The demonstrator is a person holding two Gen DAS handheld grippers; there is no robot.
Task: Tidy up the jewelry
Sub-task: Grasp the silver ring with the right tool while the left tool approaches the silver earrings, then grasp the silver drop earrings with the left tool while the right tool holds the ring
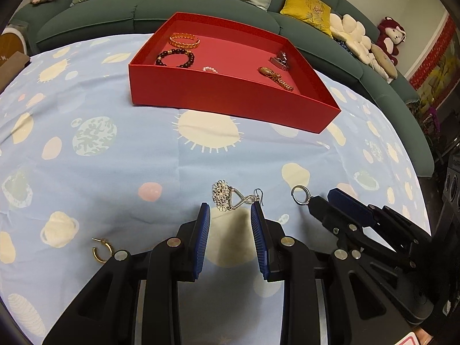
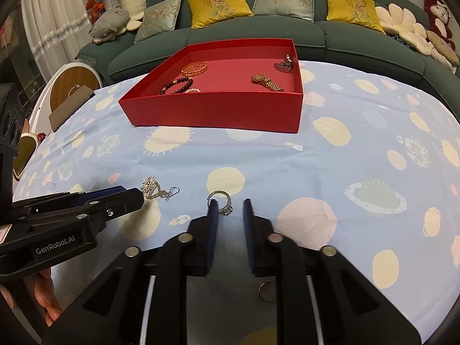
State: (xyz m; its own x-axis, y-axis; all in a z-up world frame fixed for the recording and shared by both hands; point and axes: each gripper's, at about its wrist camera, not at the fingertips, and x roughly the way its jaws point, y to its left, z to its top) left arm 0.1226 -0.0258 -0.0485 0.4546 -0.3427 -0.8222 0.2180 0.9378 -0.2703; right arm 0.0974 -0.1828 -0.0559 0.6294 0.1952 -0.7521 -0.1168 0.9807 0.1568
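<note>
Low in the frame, the left gripper (image 1: 230,210) hangs unclenched just short of a silver flower-cluster drop earring (image 1: 227,197) on the blue patterned cloth (image 1: 115,158). The right gripper (image 2: 230,205), jaws apart, straddles a silver stone-set ring (image 2: 222,201) without visibly pinching it. Both pieces lie flat and small, so closing pads could skid over them or snag cloth, well short of the red cardboard tray (image 1: 230,97).

red box (image 1: 218,97): open, shallow, on the blue patterned cloth
gold bangle (image 1: 184,40): lying flat, far left corner of box
dark bead bracelet (image 1: 174,58): just in front of bangle
pearl ring (image 1: 209,69): small, near box front wall
gold watch (image 1: 275,77): strap stretched out, right side
silver flower earring (image 1: 230,197): flat on cloth
silver ring (image 2: 222,201): stone-set, on cloth
gold hoop earring (image 1: 101,251): on cloth, left
</note>
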